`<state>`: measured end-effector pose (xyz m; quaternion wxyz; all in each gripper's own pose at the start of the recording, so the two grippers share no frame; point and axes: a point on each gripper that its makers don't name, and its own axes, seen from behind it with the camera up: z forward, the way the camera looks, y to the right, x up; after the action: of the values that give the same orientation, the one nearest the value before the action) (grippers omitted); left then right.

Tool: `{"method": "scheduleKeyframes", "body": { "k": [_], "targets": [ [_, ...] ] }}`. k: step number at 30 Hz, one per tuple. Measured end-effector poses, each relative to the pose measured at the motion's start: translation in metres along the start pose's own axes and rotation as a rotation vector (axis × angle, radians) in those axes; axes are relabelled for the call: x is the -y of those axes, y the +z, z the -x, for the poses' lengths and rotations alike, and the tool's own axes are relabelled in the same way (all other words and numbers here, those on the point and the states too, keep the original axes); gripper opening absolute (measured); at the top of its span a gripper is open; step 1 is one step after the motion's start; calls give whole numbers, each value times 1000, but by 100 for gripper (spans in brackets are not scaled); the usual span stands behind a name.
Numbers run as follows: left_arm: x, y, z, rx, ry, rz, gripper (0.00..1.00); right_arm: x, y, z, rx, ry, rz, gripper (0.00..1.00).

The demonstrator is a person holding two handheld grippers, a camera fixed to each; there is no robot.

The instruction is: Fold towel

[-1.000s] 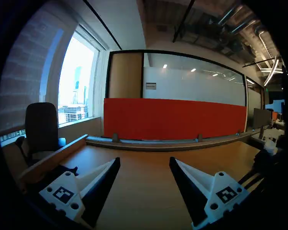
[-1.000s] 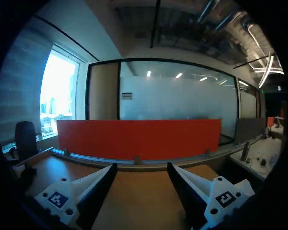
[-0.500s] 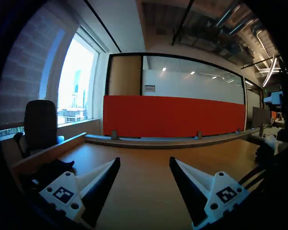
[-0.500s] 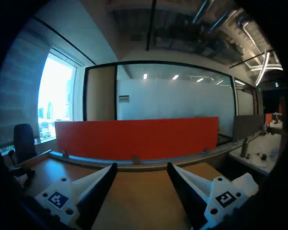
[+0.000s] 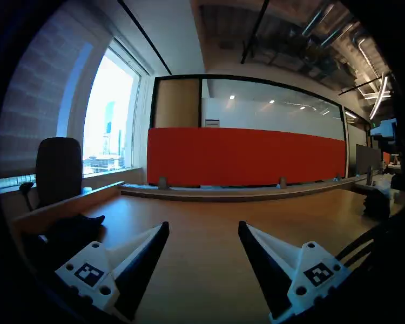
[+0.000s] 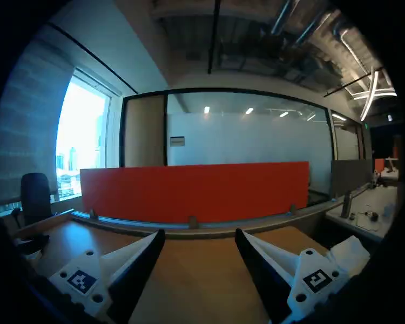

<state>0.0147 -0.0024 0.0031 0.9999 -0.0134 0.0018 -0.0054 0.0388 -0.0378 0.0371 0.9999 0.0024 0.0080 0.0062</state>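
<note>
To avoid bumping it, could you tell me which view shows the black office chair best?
The left gripper view: the black office chair looms large by the window, backrest fully visible. The right gripper view shows it small and dim at the far left edge.

Looks along the right tool [image 6: 200,232], fingers spread wide above the wooden bench [image 6: 202,286]. Faces a red divider panel [image 6: 197,191] at the bench's far edge. Catches something white and crumpled [image 6: 349,251] beside the right finger, an office chair [image 6: 35,197] far left.
</note>
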Motion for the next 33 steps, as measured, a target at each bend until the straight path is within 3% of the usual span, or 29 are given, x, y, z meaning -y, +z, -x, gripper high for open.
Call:
{"method": "scheduleKeyframes", "body": {
  "k": [9, 18, 33],
  "targets": [
    [4, -2, 14, -12, -10, -11, 95, 6, 0, 5, -9, -9, -18, 100],
    [2, -3, 13, -19, 22, -14, 95, 7, -1, 5, -13, -16, -21, 100],
    [5, -2, 15, -9, 27, -18, 95, 2, -2, 11, -19, -11, -17, 100]
  ]
}}
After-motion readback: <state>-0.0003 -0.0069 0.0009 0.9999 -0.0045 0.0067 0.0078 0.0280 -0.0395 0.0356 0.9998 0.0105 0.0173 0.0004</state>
